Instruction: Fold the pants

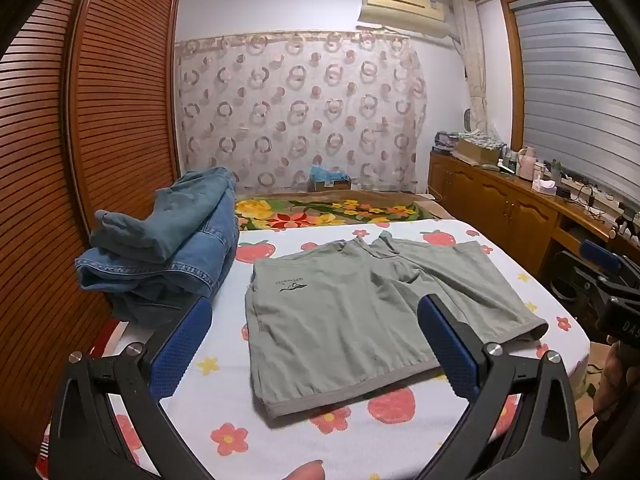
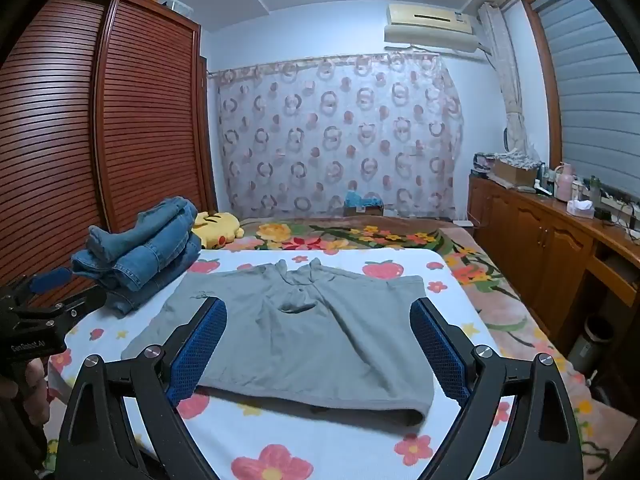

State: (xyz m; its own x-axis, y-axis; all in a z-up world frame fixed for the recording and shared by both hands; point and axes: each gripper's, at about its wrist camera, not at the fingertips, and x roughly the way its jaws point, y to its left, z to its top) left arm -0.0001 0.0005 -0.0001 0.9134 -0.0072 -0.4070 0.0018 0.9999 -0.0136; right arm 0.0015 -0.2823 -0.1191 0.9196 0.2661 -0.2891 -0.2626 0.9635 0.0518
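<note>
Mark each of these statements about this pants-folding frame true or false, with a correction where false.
1. Both grippers are open. True: the left gripper and right gripper hold nothing.
2. The grey shorts hang from the right gripper. False: they lie flat on the flowered sheet.
3. The stack of jeans lies left of the shorts. True.
4. The jeans cover the shorts. False: they lie beside them, apart.
5. The shorts bear a dark logo. True.

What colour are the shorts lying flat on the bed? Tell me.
Grey-green shorts with a small dark logo, clearest in the left wrist view.
</note>
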